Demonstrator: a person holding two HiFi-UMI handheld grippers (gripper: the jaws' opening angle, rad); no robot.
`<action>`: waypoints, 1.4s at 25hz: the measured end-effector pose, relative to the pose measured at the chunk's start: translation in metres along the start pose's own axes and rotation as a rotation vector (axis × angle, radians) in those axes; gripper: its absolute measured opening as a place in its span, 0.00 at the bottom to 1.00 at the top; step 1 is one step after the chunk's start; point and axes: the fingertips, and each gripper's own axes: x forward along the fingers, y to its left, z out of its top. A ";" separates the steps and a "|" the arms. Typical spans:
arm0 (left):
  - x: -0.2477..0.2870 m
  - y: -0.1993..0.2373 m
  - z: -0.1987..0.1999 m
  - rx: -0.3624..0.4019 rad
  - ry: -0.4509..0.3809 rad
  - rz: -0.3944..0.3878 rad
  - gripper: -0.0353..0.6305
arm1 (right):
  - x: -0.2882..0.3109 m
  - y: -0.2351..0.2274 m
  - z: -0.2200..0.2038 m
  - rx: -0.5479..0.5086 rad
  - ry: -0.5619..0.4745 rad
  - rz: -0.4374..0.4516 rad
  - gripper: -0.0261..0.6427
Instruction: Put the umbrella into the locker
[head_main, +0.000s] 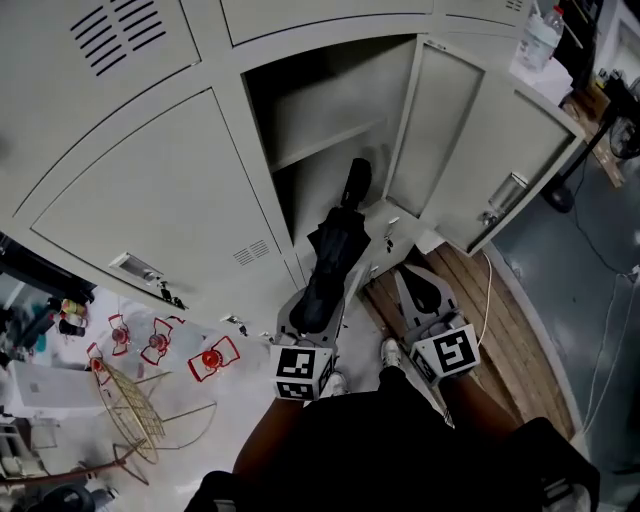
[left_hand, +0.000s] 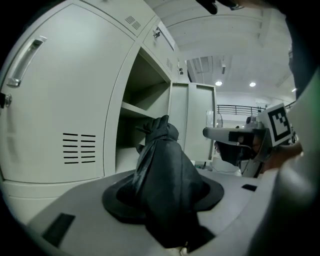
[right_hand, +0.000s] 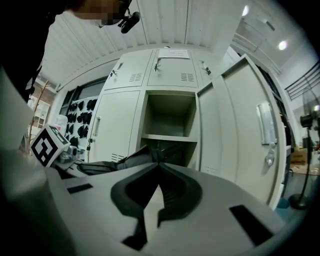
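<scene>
I saw the left hand-held gripper (head_main: 316, 305) clamped on the umbrella (head_main: 335, 240), which pointed at the open locker (head_main: 330, 110). The right hand-held gripper (right_hand: 159, 186) was closed and empty. The paper label (right_hand: 175, 53) was unreadable.

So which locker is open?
The locker right ahead of the umbrella: its door hangs out to the right, showing a shelf. The other lockers are shut.

1. Umbrella (head_main: 335, 250): black, folded, with the fabric bunched loosely round the shaft.
2. Pose: held off the floor. Its near end is clamped in the left gripper (head_main: 318, 305), and its long axis points at the locker (head_main: 330, 100).
3. Far end: at the mouth of the open compartment, below the shelf (head_main: 325, 143). I cannot tell whether it is past the threshold.
4. Locker: pale grey metal. Its door (head_main: 480, 150) is swung wide to the right, and one shelf splits the inside into upper and lower spaces.
</scene>
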 end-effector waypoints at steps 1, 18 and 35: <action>0.004 0.001 -0.001 0.004 0.004 0.009 0.38 | 0.004 -0.003 -0.001 -0.002 -0.003 0.012 0.04; 0.082 0.023 0.012 -0.036 0.037 0.226 0.38 | 0.069 -0.058 -0.011 0.001 -0.047 0.240 0.04; 0.150 0.063 0.040 -0.004 0.058 0.385 0.38 | 0.099 -0.063 -0.023 0.030 -0.059 0.380 0.04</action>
